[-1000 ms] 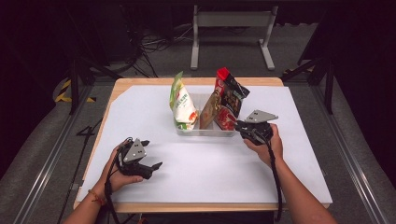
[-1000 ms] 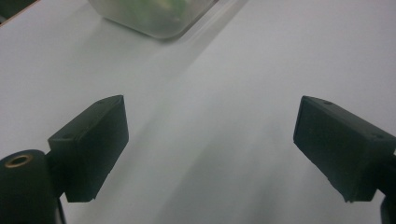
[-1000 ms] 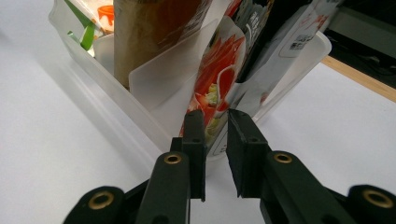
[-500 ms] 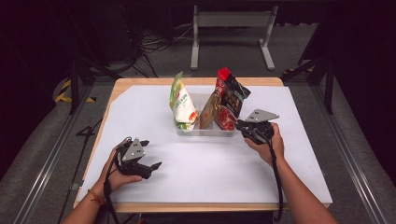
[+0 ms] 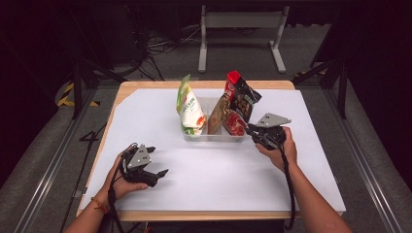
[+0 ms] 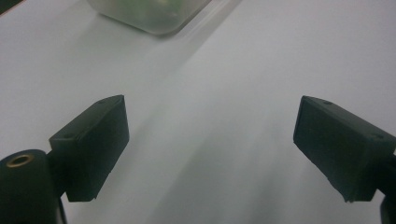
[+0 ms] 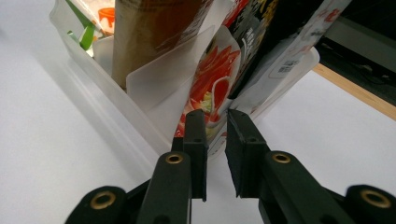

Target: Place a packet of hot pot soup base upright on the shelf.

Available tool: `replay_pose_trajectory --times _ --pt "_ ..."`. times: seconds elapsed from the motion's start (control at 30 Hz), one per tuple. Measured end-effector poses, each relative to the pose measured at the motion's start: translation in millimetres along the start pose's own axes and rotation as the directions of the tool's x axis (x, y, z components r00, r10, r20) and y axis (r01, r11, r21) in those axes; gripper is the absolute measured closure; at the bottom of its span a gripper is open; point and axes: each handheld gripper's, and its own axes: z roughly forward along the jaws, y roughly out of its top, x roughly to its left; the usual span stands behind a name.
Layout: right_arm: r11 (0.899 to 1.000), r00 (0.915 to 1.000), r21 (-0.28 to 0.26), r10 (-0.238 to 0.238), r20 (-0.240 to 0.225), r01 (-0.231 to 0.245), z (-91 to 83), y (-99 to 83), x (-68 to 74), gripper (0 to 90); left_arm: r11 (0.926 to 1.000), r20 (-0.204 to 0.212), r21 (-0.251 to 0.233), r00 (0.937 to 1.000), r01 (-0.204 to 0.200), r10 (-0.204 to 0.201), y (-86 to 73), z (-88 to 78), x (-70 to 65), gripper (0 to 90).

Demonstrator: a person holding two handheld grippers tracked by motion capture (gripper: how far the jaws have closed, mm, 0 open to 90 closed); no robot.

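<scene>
Red snack bag (image 5: 238, 104) stands upright in clear bin (image 5: 214, 137), top leaning right. Right gripper (image 7: 215, 122) pinches its lower edge; left gripper (image 6: 210, 140) spread wide, empty. Unchanged since earlier.

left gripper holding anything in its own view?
No: the left gripper has its jaws spread wide over the bare white table, with nothing between them.

Lab; dark cabled floor (image 5: 160, 46), rails (image 5: 46, 170)
</scene>
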Motion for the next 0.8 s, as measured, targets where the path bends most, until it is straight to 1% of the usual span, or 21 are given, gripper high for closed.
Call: replay_pose_trajectory --times 0.17,0.37,0.5,0.53,0.63,0.8 --pt "1.0 1.0 -0.001 0.006 -0.002 -0.006 -0.9 -1.1 0.2 78.1 0.9999 -0.004 0.0 0.9999 -0.015 0.015 2.4 -0.1 -3.0 11.2" --pt "1.0 0.9999 0.001 -0.013 -0.001 0.013 -2.9 1.4 2.6 75.6 0.9996 -0.009 0.013 0.9997 -0.023 0.023 1.4 -1.0 -5.4 11.2" --pt "0.999 0.9994 0.009 -0.034 -0.002 0.034 -3.7 4.2 3.2 71.2 0.9998 -0.01 0.01 0.9998 -0.016 0.017 0.9 -2.3 -5.0 11.2" --pt "0.999 0.9993 0.01 -0.036 -0.006 0.036 -3.7 4.8 3.1 69.2 0.9998 -0.01 0.009 0.9998 -0.015 0.015 0.7 -2.2 -5.2 11.2" --pt "0.999 0.999 0.013 -0.042 -0.011 0.042 -4.8 6.3 2.9 67.1 0.9998 -0.012 0.011 0.9998 -0.018 0.019 0.7 -2.3 -5.4 11.2" --pt "0.999 0.9989 0.006 -0.044 -0.016 0.044 -10.2 10.9 2.7 58.9 0.9998 -0.011 0.009 0.9998 -0.016 0.017 1.0 -2.5 -5.6 11.2"
